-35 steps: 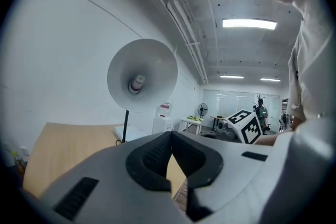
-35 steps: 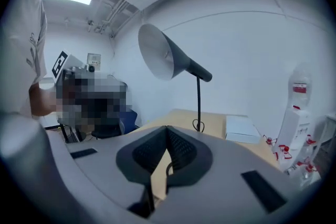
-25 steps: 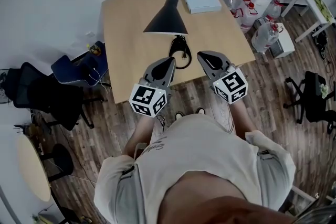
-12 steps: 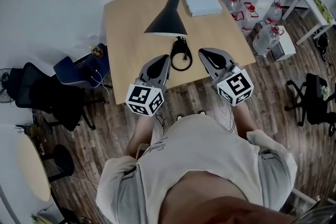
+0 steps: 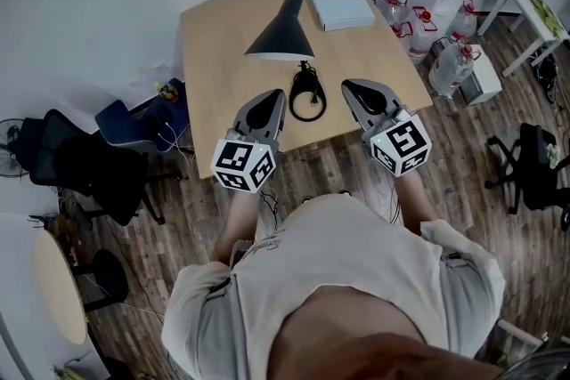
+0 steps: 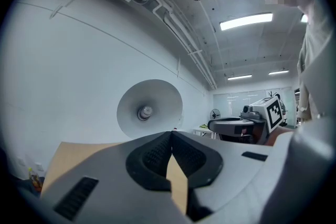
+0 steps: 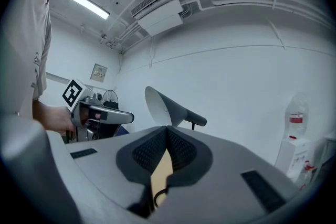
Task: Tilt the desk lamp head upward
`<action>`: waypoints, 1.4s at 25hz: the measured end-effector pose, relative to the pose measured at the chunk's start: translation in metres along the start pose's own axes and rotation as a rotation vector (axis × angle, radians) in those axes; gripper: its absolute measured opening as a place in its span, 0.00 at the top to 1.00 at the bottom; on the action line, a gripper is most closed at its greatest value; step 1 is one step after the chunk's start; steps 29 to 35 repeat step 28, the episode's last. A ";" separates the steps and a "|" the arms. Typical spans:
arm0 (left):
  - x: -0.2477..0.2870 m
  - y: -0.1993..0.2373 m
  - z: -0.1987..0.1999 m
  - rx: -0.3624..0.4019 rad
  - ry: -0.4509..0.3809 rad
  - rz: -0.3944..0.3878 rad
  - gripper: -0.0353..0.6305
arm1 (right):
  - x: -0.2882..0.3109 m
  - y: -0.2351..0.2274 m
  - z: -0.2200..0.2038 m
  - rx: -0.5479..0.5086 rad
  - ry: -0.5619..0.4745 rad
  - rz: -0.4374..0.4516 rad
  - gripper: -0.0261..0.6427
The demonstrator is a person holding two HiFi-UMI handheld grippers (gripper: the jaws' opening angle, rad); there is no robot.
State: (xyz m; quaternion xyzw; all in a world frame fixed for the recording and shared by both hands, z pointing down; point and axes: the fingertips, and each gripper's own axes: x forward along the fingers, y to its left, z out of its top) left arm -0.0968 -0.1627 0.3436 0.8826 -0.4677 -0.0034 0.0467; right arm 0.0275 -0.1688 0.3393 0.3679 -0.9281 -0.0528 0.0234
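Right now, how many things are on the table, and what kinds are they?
Black desk lamp: 1
Coiled black cord: 1
Flat white box: 1
Total on the table: 3

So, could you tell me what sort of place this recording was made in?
Probably an office or lab room: a wooden desk with a desk lamp, black office chairs, and water jugs.

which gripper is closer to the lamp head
Left. The left gripper sits in front of the lamp head, facing its opening; the right gripper is farther off to its right.
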 end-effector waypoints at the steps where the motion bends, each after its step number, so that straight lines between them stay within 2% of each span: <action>1: 0.000 -0.001 0.000 -0.001 0.002 -0.001 0.93 | -0.001 0.001 0.000 0.000 0.001 0.000 0.97; 9: -0.004 -0.016 0.001 0.002 0.007 -0.018 0.93 | -0.010 0.008 0.000 -0.001 0.014 0.011 0.97; 35: 0.006 -0.012 -0.002 -0.037 -0.018 -0.012 0.93 | -0.004 -0.004 0.005 -0.036 0.035 0.025 0.97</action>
